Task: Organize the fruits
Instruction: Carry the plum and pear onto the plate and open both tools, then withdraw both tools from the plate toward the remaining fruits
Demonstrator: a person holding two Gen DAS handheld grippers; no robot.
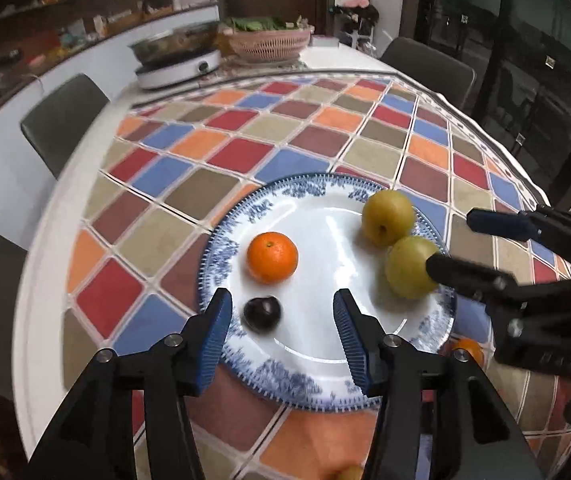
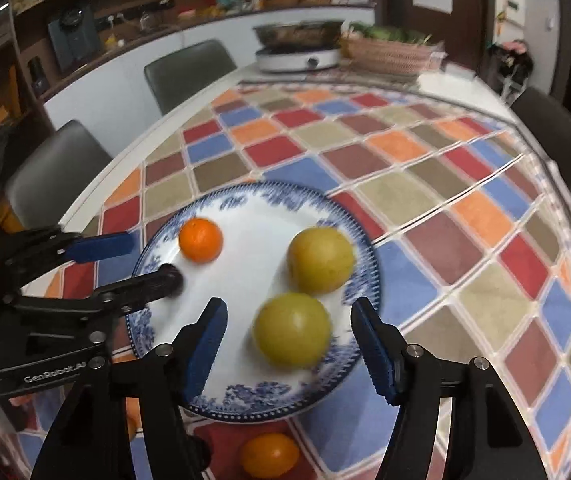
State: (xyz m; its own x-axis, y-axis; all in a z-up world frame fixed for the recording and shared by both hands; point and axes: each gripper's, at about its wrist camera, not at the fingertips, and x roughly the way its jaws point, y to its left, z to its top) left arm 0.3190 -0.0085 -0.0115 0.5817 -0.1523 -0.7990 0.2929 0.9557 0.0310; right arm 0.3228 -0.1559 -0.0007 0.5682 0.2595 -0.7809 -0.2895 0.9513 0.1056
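Blue-rimmed plate (image 1: 221,248) on checkered table (image 1: 245,152) holds four fruits: orange (image 1: 272,257), dark plum (image 1: 262,314), two yellow-green pears, far pear (image 1: 388,217) and near pear (image 1: 412,267), the two touching or nearly so.

Left gripper (image 1: 283,336) wide, holding nothing, low over the plate's near rim. Plum lies between its fingers, toward the left pad, at 11 o'clock from gripper centre; orange just beyond at 12. Plum roundish, no clear long axis; slightly blurred.

Right gripper (image 2: 288,346) also wide and empty, near pear (image 2: 292,330) sitting straight between its fingers at 12 o'clock; far pear (image 2: 320,260) beyond at 1.

Loose orange (image 2: 269,455) still on the table, off the plate, at 6 o'clock below the right gripper, so the right hand is nearer to it. Likely next pick; task seems mostly done.
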